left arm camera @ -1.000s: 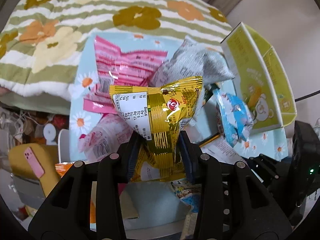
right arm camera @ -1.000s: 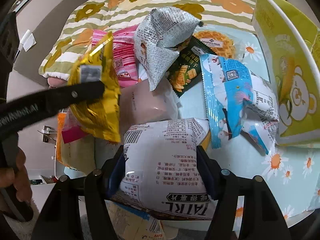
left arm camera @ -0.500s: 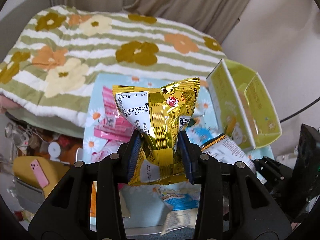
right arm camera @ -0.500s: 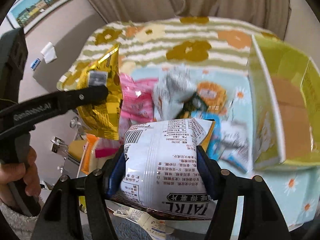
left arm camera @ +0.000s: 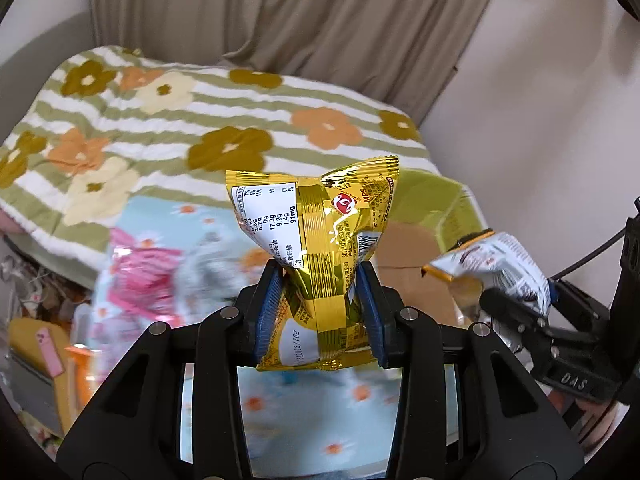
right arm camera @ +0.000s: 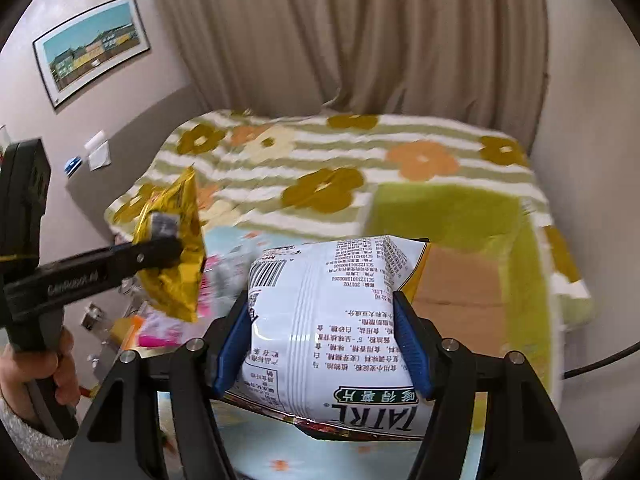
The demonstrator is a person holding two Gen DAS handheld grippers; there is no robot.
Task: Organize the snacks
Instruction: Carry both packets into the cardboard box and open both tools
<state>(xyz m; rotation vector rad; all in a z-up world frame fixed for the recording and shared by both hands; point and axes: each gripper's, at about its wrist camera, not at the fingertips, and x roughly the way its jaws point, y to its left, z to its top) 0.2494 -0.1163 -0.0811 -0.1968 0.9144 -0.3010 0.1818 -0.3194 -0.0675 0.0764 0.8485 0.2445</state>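
The left gripper (left arm camera: 320, 308) pinches the gold bag (left arm camera: 316, 256), mid-frame. The right gripper (right arm camera: 322, 344) squeezes the white bag (right arm camera: 332, 320). Keep both tight until over the green box (right arm camera: 452, 216), at right.

Two claws: left claw (left arm camera: 318, 304) and right claw (right arm camera: 322, 344). One gold snack bag (left arm camera: 316, 240); one white snack bag (right arm camera: 332, 336); one pink snack bag (left arm camera: 140, 280); further bags on the bench too blurred to count. One green box (right arm camera: 460, 216). One framed picture (right arm camera: 90, 48).

Gold foil snack bag (left arm camera: 320, 256) and white printed bag (right arm camera: 328, 328) held aloft, pinched.
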